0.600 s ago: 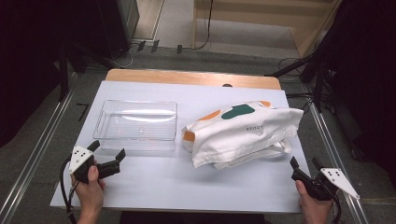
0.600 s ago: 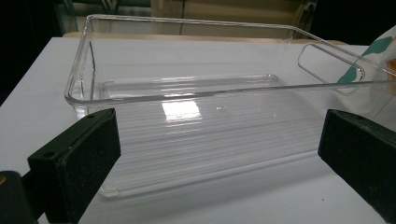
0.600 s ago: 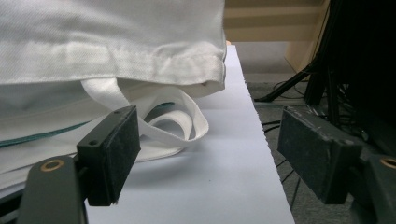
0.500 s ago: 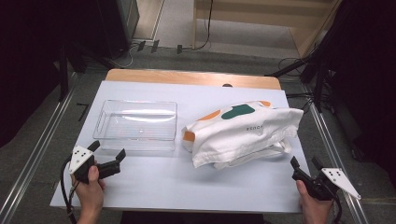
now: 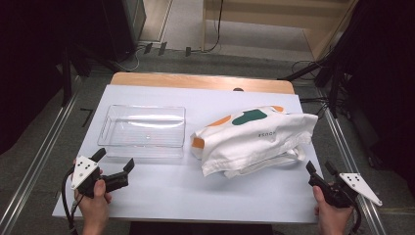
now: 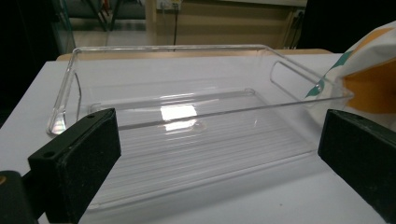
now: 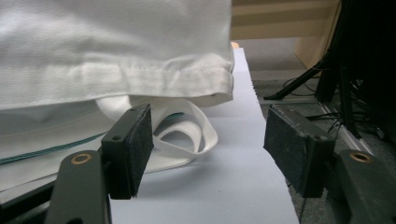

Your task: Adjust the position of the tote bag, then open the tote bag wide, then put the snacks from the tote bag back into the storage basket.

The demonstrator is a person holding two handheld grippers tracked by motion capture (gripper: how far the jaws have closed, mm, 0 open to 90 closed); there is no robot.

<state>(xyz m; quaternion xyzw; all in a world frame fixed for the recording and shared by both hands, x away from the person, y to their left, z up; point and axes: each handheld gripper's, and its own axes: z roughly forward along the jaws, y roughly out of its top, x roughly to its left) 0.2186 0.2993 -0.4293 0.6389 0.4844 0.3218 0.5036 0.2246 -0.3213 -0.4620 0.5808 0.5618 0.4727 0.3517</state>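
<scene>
Nothing much has shifted since the earlier frames: both grippers sit at the near edge of the table as before, and the tray and bag lie where they lay.

The clear tray rests on the left half of the white sheet and is empty; light glints off its ribbed floor in the left gripper view. Just right of it, apart by a narrow gap, lies the white tote bag with orange and green patches, its handles looped out at the near side.

The left gripper hovers just before the tray's near wall, jaws wide apart and nothing between them. The right gripper sits at the table's right near corner, jaws also apart and empty, pointed at the bag; the handles lie just ahead of its left jaw, not touching it.

Beyond the table, cables trail over the floor, well clear of both grippers.
</scene>
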